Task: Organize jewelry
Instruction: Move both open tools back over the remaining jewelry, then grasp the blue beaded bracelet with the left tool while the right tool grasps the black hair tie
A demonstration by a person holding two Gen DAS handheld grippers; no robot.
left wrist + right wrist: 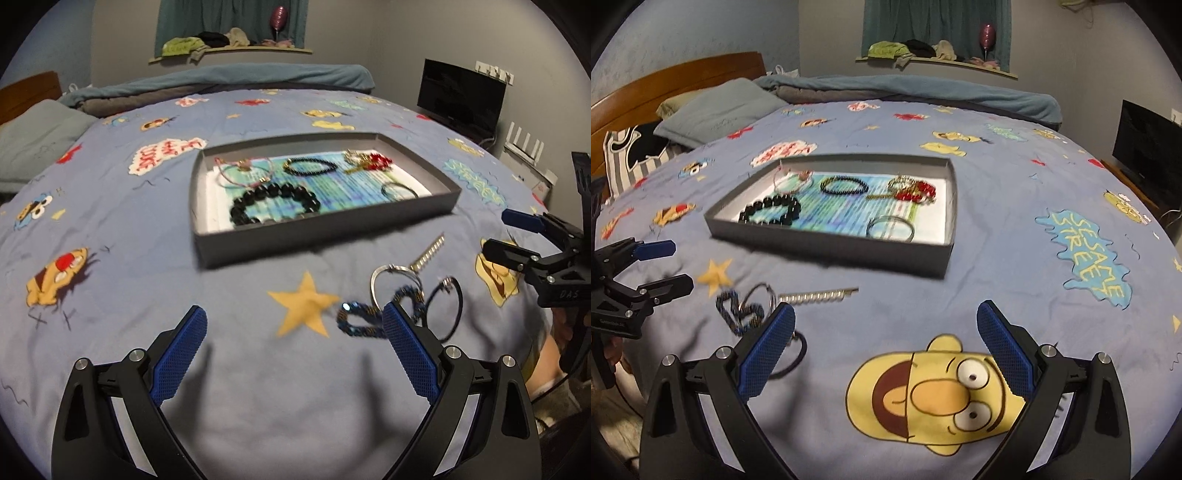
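Note:
A grey shallow box (325,236) (827,242) on the bed holds several bracelets, among them a big black bead bracelet (273,201) (772,210). Loose pieces lie on the blue sheet in front of the box: a blue beaded bracelet (364,319) (738,310), a silver ring bangle (391,277), a silver bar chain (428,253) (816,295) and a black cord loop (448,306) (798,354). My left gripper (295,332) is open and empty, its right finger beside the blue bracelet. My right gripper (886,332) is open and empty, its left finger over the black loop.
The bed has a cartoon-print sheet (997,258), pillows (716,107) and a folded blue blanket (229,79) at the far side. A wooden headboard (676,85) is at left. A dark monitor (461,98) stands by the right wall. A shelf (229,51) holds clothes.

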